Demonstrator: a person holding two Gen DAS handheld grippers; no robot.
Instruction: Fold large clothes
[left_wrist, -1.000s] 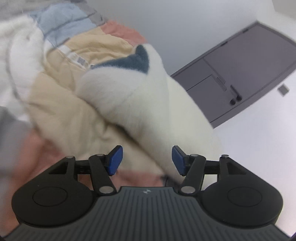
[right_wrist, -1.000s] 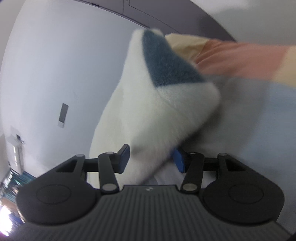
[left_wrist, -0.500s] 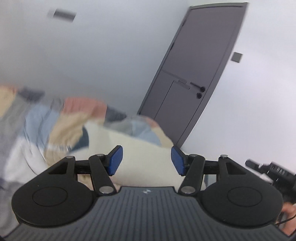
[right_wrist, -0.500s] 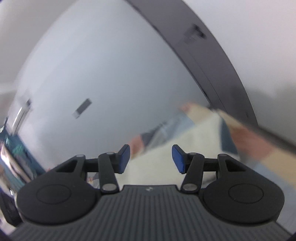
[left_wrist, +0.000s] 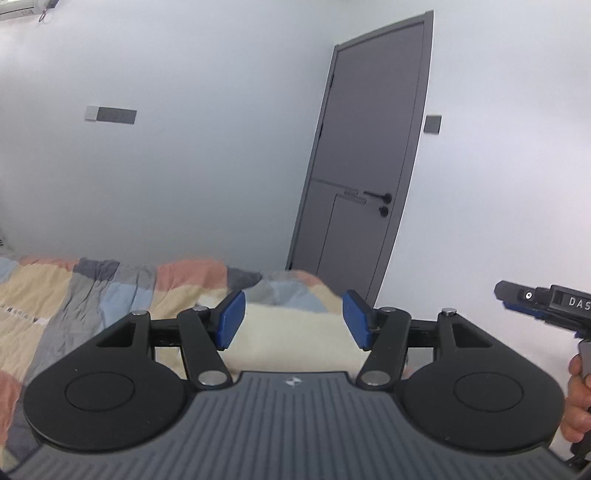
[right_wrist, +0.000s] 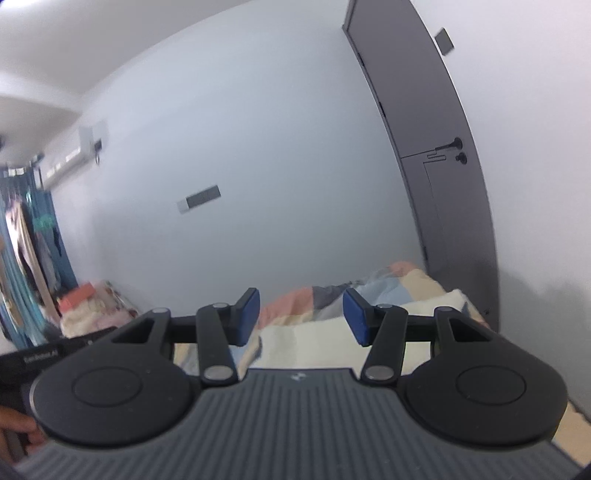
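Observation:
A cream fleece garment (left_wrist: 291, 339) lies folded on the patchwork bed, low in the left wrist view behind my fingers; it also shows in the right wrist view (right_wrist: 317, 343). My left gripper (left_wrist: 293, 319) is open and empty, raised above the garment and pointed at the wall. My right gripper (right_wrist: 300, 317) is open and empty, also raised. The right gripper's tip (left_wrist: 543, 302) shows at the right edge of the left wrist view.
The bed's patchwork quilt (left_wrist: 74, 291) of peach, grey, blue and cream squares spreads left. A dark grey door (left_wrist: 365, 177) stands in the pale wall behind the bed. Hanging clothes and a pile (right_wrist: 88, 310) sit at far left in the right wrist view.
Both grippers have lifted away from the cream garment and tilted up toward the wall and door. The garment now lies low on the bed, out of the jaws.

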